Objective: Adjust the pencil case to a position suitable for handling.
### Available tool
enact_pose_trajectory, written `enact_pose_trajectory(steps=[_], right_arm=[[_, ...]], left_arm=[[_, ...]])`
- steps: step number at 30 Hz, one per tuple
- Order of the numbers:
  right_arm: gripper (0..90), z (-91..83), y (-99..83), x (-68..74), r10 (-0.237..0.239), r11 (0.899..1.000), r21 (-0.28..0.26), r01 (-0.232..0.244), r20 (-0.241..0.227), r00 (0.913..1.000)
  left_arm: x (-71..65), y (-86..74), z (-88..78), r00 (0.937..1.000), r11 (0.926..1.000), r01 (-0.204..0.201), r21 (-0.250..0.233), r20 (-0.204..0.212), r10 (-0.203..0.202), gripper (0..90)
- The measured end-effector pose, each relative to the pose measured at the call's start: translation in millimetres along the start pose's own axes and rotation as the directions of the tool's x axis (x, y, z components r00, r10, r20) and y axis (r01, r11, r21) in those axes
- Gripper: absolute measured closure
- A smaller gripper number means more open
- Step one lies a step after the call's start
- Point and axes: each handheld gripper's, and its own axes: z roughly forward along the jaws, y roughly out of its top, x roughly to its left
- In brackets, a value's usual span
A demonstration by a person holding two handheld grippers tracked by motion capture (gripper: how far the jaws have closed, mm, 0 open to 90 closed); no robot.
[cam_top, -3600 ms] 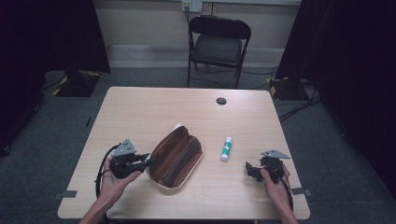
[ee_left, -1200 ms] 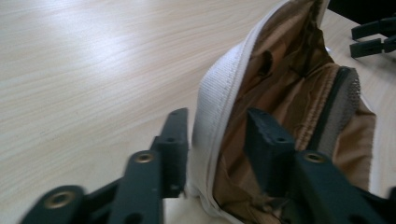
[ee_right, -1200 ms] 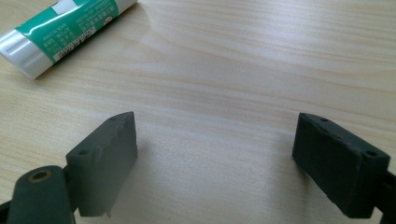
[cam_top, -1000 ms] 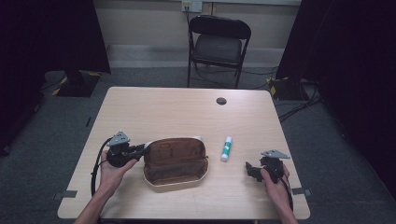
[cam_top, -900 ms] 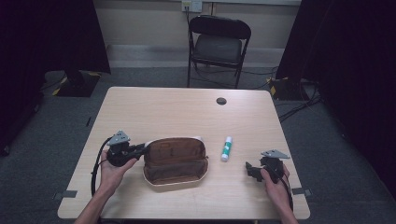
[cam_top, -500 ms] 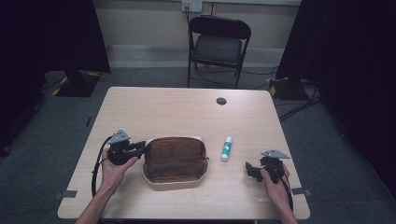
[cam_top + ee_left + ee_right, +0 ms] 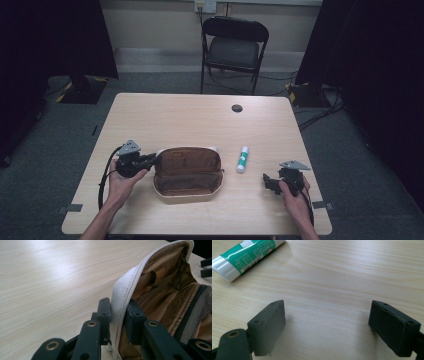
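Observation:
An open pouch [image 7: 187, 172], brown inside with a cream outer rim, lies at the front middle of the table. My left gripper [image 7: 151, 160] is shut on its left end; in the left gripper view the white rim [image 7: 125, 290] is pinched between the two jaws, brown lining and a zipper to the right. A white and green glue stick [image 7: 242, 159] lies just right of the pouch, and its end shows at the top left of the right gripper view [image 7: 239, 257]. My right gripper [image 7: 267, 182] rests open near the front right, nothing between its jaws [image 7: 327, 322].
A small black disc [image 7: 237, 108] sits near the table's far edge. A black folding chair [image 7: 233, 47] stands behind the table. Bare wood lies across the far half and the left side. Cables trail from both grippers toward the front edge.
The left gripper has swung the pouch from a diagonal lie to lengthwise across the table and pulled it slightly left. The right gripper and glue stick have stayed put.

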Motion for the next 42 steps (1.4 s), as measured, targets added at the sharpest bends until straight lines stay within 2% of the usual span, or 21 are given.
enact_pose_trajectory(steps=[9, 15, 17, 18, 21, 24, 25, 27, 30, 33, 35, 37, 40, 42], right_arm=[[12.9, 0.0, 0.0, 0.0, 0.0, 1.0, 0.0, 0.0, 0.0, 1.0], [13.0, 0.0, 0.0, 0.0, 0.0, 1.0, 0.0, 0.0, 0.0, 1.0], [13.0, 0.0, 0.0, 0.1, 0.0, 1.0, 0.0, 0.0, 0.0, 1.0], [13.0, 0.0, 0.0, 0.0, 0.0, 1.0, 0.0, 0.0, 0.0, 1.0], [12.9, 0.0, 0.0, 0.0, 0.0, 1.0, 0.0, 0.0, 0.0, 1.0], [12.5, 0.6, 0.5, -0.2, -0.002, 1.0, 0.001, 0.002, -0.002, 1.0], [12.3, 1.1, 0.9, -0.1, -0.002, 1.0, 0.002, 0.002, -0.003, 1.0], [12.3, 1.6, 1.4, 0.3, -0.002, 1.0, 0.001, 0.002, -0.003, 1.0], [12.5, 1.5, 1.3, 0.4, -0.002, 1.0, 0.0, 0.002, -0.003, 1.0], [13.0, 1.2, 1.1, 0.7, -0.002, 1.0, 0.0, 0.002, -0.004, 1.0], [13.6, 0.9, 0.8, 1.2, -0.009, 1.0, -0.004, 0.009, -0.005, 0.9999], [14.8, 0.4, 1.3, 1.9, -0.014, 1.0, 0.001, 0.014, -0.01, 0.9998], [18.1, -0.6, 3.5, 4.3, -0.024, 1.0, 0.006, 0.024, -0.009, 0.9997], [18.0, -3.1, 5.2, 7.5, -0.044, 0.999, -0.015, 0.044, -0.008, 0.999]], left_arm=[[-1.6, 0.4, 1.3, 1.0, 1.0, -0.002, 0.002, 0.009, 0.002, 76.1], [0.0, 0.9, 4.2, 0.9999, 0.9999, 0.015, -0.002, 0.001, -0.015, 73.7], [1.4, 1.0, 4.1, 0.9997, 0.9998, 0.019, 0.002, -0.014, -0.019, 67.4], [2.3, 0.5, 4.9, 0.9998, 0.9997, 0.022, -0.006, -0.002, -0.022, 65.2], [2.9, 0.7, 2.8, 0.9997, 0.9997, 0.024, -0.001, 0.0, -0.024, 58.7], [1.8, 2.7, -1.2, 0.9986, 0.9985, 0.052, -0.017, 0.015, -0.051, 45.1], [0.3, 3.8, -3.1, 0.9989, 0.9988, 0.048, -0.011, 0.001, -0.048, 40.8], [-2.1, 6.5, -8.0, 0.9997, 0.9993, 0.005, 0.037, -0.023, -0.004, 31.2], [-2.2, 4.6, -20.3, 0.9997, 0.9996, 0.025, 0.011, -0.009, -0.024, 23.4], [-1.5, -0.2, -28.4, 1.0, 0.9987, -0.004, 0.05, -0.009, 0.005, 16.1], [0.4, -6.6, -33.6, 0.9996, 0.9976, -0.021, 0.066, -0.017, 0.022, 15.9], [4.5, -14.8, -35.8, 0.9984, 0.9966, -0.004, 0.082, -0.056, 0.008, 15.8], [11.3, -23.4, -33.6, 0.997, 0.991, 0.009, 0.134, -0.077, 0.002, 16.0], [16.1, -27.5, -30.4, 0.9962, 0.9838, 0.023, 0.178, -0.086, -0.008, 16.1]])
